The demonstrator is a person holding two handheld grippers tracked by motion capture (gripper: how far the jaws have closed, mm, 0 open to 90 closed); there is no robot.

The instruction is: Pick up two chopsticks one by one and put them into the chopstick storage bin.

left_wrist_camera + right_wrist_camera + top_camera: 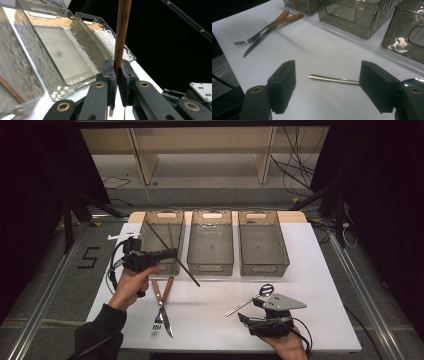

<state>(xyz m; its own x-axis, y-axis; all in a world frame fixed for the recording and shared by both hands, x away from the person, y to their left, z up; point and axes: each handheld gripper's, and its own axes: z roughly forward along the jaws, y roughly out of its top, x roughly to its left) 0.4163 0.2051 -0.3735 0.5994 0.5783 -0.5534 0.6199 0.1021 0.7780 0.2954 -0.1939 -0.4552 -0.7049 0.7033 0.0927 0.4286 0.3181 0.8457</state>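
Note:
My left gripper [171,253] [117,67] is shut on a long brown wooden stick [182,269] [121,32], held above the table at the front of the left bin [148,236]. The stick slants from over that bin down toward the table's middle. My right gripper [250,310] [327,82] is open low over the table near the front edge. A thin metal utensil handle [332,79] lies on the table between its jaws, and neither pad touches it. The utensil [248,302] has a round end [266,290].
Three grey see-through bins stand in a row at the back: left, middle [210,262] [348,25] and right [285,251]. Another brown stick [170,236] [10,91] lies in the left bin. A wooden-handled fork [158,316] [249,40] and knife [165,319] lie crossed at front left.

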